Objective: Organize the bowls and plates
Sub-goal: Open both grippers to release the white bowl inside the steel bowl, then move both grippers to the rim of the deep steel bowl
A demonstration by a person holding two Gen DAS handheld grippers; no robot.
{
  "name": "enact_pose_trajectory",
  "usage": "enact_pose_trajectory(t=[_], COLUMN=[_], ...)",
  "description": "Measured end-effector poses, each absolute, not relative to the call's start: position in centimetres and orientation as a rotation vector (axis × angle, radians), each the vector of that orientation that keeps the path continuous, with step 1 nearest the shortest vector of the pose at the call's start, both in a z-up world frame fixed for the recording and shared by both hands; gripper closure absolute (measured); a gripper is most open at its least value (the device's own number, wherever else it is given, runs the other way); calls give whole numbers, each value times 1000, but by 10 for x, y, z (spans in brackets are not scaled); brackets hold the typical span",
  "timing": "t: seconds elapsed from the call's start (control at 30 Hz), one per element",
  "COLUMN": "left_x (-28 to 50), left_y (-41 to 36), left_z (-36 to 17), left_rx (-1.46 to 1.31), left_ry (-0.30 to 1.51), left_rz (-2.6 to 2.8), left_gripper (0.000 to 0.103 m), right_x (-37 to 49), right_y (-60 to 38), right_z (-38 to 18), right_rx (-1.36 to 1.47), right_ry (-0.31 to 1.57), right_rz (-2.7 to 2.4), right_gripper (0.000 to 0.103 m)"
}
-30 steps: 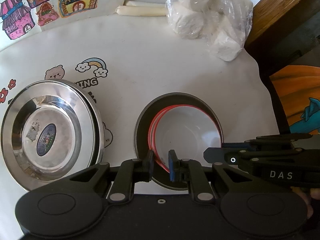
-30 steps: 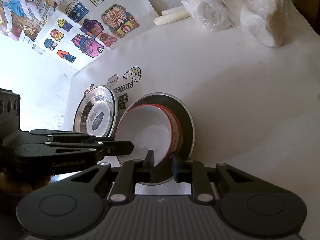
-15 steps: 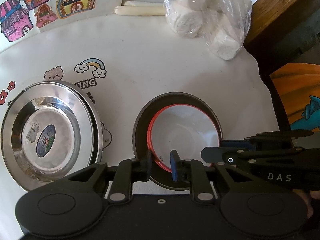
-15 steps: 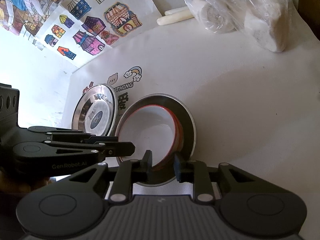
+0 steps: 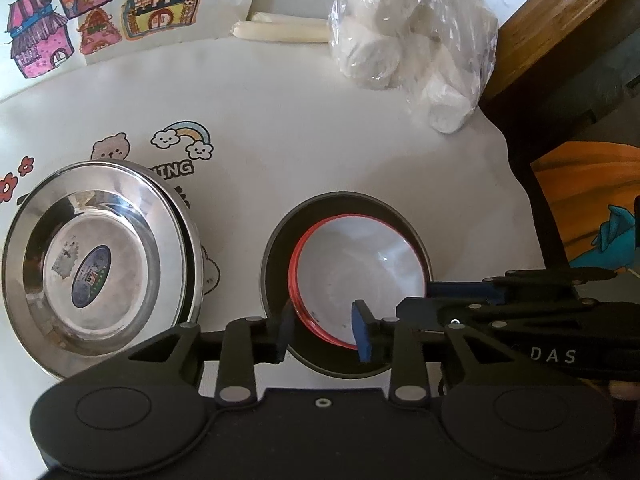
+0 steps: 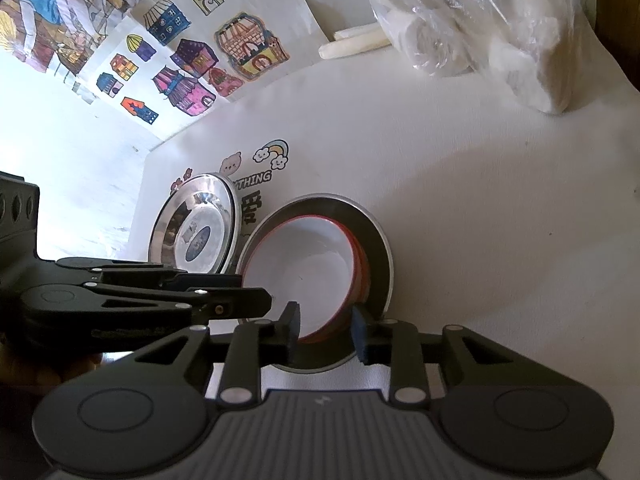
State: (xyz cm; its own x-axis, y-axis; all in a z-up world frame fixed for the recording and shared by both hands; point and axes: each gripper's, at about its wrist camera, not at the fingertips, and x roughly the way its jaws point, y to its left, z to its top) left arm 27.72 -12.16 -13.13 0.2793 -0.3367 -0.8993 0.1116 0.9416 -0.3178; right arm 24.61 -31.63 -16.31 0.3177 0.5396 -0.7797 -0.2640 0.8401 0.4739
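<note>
Red-rimmed white bowls (image 5: pixel 356 280), nested inside a dark round steel bowl (image 5: pixel 280 240) on the white printed surface (image 5: pixel 320 140), beside stacked shiny steel plates (image 5: pixel 96 264); left gripper (image 5: pixel 322 330) and right gripper (image 6: pixel 324 332) jaws parted, straddling the near rim, gripping nothing

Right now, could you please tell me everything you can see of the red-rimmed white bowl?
The red-rimmed white bowl is round, glossy white inside, red on rim and outer wall; it looks like plastic or enamel. A second red rim under it suggests nested bowls. It sits upright and empty inside a larger dark metal bowl, right of the steel plates. The left gripper and right gripper are both open, straddling its near rim; contact is unclear.
</note>
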Motion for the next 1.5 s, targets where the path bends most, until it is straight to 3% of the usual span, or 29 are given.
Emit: enact_pose_trajectory(t=[0.13,0.27,0.33,0.5,0.7,0.8,1.0,1.5], left_x=[274,269,267,262,256,254,245,224], left_y=[-118,-112,-109,-101,-92,-90,-86,-80], left_z=[-128,-122,-120,-115,-115,-116,-121,-133], left_rx=[-219,-244,-256,-277,-298,-310,-342,-414], left_ry=[1243,1211,1202,1199,1199,1207,1234,1149], left_rz=[-294,-289,-279,-239,-196,-175,-148,54], left_gripper=[60,42,40,35,18,17,1,1], right_x=[243,240,239,236,236,237,240,242], right_y=[-318,-322,-324,-333,-346,-352,-360,-370], right_z=[-161,-155,-154,-150,-146,-146,-146,-147], right_rx=[277,273,273,278,286,289,261,78], right_ry=[1119,1095,1088,1072,1054,1052,1056,1032], right_rz=[536,537,533,510,478,467,449,429], right_gripper=[70,63,59,43,18,13,1,0])
